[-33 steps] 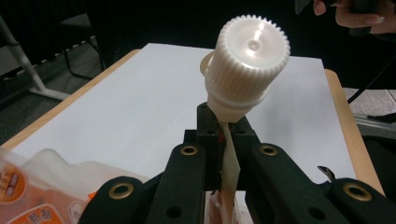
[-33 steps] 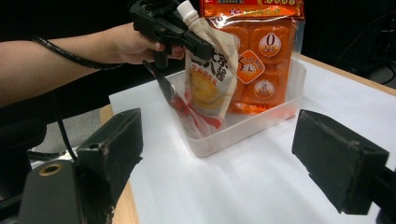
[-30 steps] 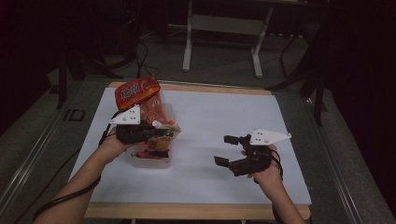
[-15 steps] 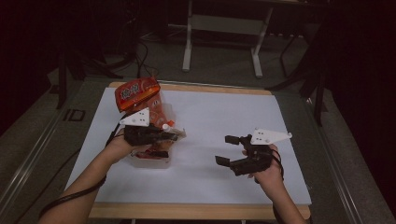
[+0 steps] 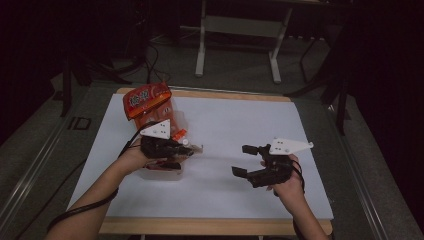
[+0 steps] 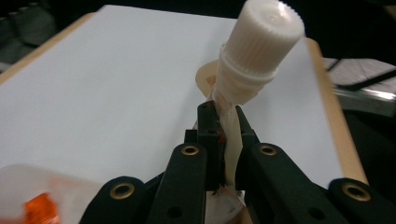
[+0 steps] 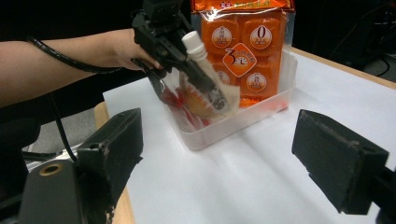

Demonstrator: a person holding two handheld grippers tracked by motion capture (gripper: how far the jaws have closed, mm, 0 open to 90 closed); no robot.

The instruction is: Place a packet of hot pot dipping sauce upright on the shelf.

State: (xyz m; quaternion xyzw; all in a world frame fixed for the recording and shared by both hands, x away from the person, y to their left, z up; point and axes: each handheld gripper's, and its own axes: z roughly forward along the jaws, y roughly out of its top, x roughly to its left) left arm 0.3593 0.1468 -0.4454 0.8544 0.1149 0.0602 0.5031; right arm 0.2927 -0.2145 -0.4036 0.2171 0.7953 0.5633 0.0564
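Ribbed plastic cap [image 6: 261, 35], seemingly glossy pouch [image 7: 210, 95]

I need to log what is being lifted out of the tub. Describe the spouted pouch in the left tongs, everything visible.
The spouted pouch is a soft, flat, pale translucent sachet with orange and red print. Its ribbed white screw cap sits on a collared spout, cap on. The left tongs are shut on its crumpled neck just below the spout, holding it tilted, cap uppermost. It hangs over the near end of the clear plastic tub, its lower end still down inside; whether it touches the wall cannot be told.
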